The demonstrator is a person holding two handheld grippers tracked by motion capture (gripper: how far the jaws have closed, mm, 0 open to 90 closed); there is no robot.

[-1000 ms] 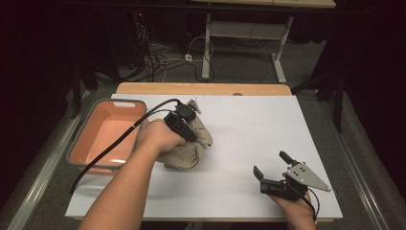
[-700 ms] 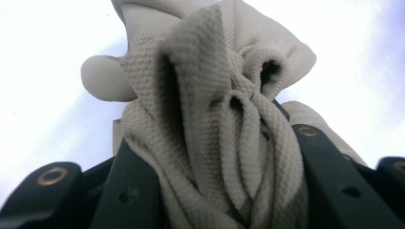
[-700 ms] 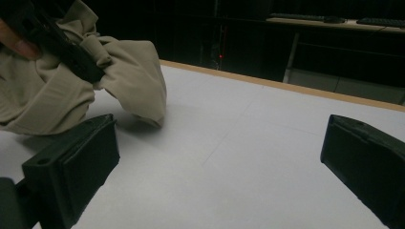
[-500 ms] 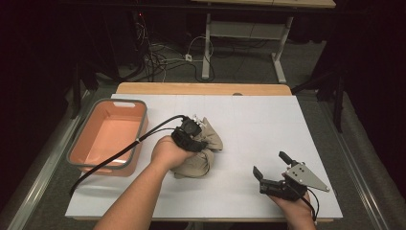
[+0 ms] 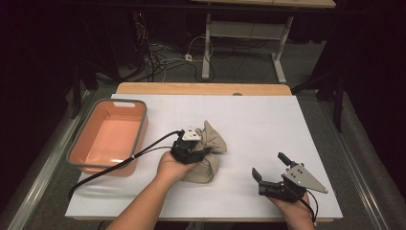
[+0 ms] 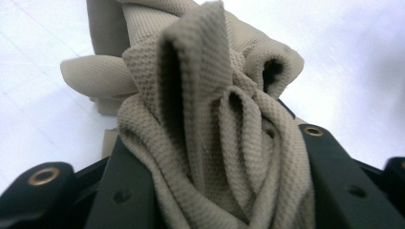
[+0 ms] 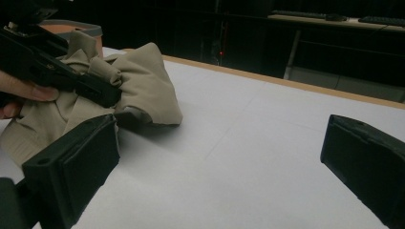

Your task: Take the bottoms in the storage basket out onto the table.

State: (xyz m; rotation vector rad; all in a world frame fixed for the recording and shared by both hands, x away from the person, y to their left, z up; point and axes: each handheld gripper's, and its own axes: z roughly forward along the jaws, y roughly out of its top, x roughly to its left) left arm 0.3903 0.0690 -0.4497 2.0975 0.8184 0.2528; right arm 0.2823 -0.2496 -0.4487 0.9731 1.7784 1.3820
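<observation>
The left hand-held gripper (image 5: 191, 143) is clamped on a bunched beige cloth (image 5: 207, 154) near the middle of the white surface (image 5: 268, 124); in the left gripper view the folds of the cloth (image 6: 210, 129) are squeezed up between the two black jaws, and the jaws have just been opening a little with the fabric still pinched between them. The cloth rests on the surface, part of it spilling out beyond the person's left hand (image 5: 173, 165), which covers its near-left edge. The right hand-held gripper (image 5: 270, 168) sits near the front right of the surface, well apart from the cloth, its jaws spread wide with nothing between them; in the right gripper view bare white surface (image 7: 248, 157) lies between its jaws and the cloth (image 7: 138, 81) shows off to the left. An orange tub (image 5: 140, 129) with a grey rim stands at the left edge of the surface, just beside the left gripper's black cable (image 5: 119, 160), which runs across its near corner. The surface is a white sheet over a wooden top (image 5: 201, 88). Beyond it the room is dark, with loose cables (image 5: 167, 57) on a grey floor and the pale legs of another desk (image 5: 244, 33).
</observation>
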